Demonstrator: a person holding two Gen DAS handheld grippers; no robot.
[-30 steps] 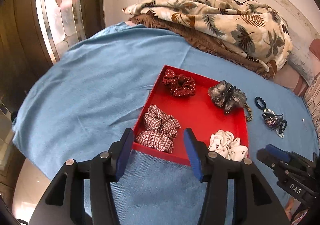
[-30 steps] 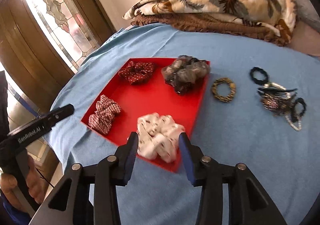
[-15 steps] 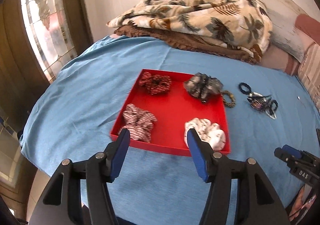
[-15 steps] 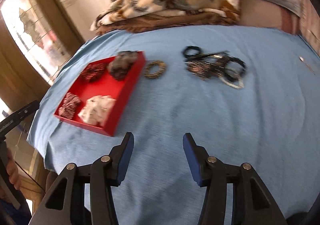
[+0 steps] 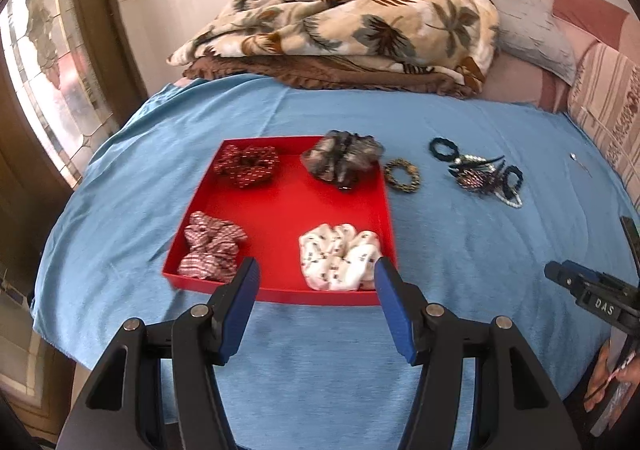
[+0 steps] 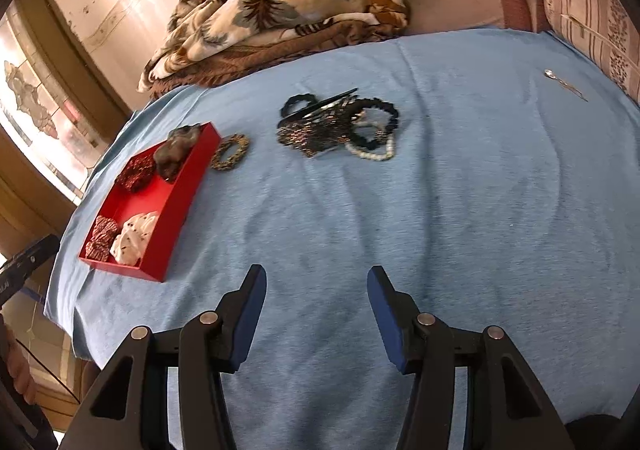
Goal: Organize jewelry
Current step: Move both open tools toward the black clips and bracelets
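From the left wrist view, the left claw (image 5: 316,276) stands about half open over the blue bed cover (image 5: 120,218), just in front of the near wall of the red tray (image 5: 280,295). Its jaws have just been opening, and nothing is between them. In the tray lie four scrunchies, one near each corner: a white dotted scrunchie (image 5: 340,261), a plaid scrunchie (image 5: 210,248), a dark red scrunchie (image 5: 246,165) and a grey scrunchie (image 5: 340,160), which hangs partly over the far right corner of the tray. Just to the right of the tray lies a beaded bracelet (image 5: 402,176), and further right of it a tangled pile of jewelry (image 5: 478,172). The claw points down at a slant toward the tray. The right claw (image 5: 592,290) shows at the right edge of this view, but its jaws cannot be judged from here.

From the right wrist view, the right claw (image 6: 316,286) is also about half open and empty; its jaws have just been opening. It is well to the right of the red tray (image 6: 176,210) and points down over bare cover, with the pile of jewelry (image 6: 340,126) ahead of it and the beaded bracelet (image 6: 230,152) just beside the tray.

I judge that the pile will be light but awkward: thin strands and hair bands are hooked in each other, so lifting one may drag the rest. The pearl strand (image 6: 372,154) looks fragile. The bracelet lies alone, so it seems easier to pinch across its ring.
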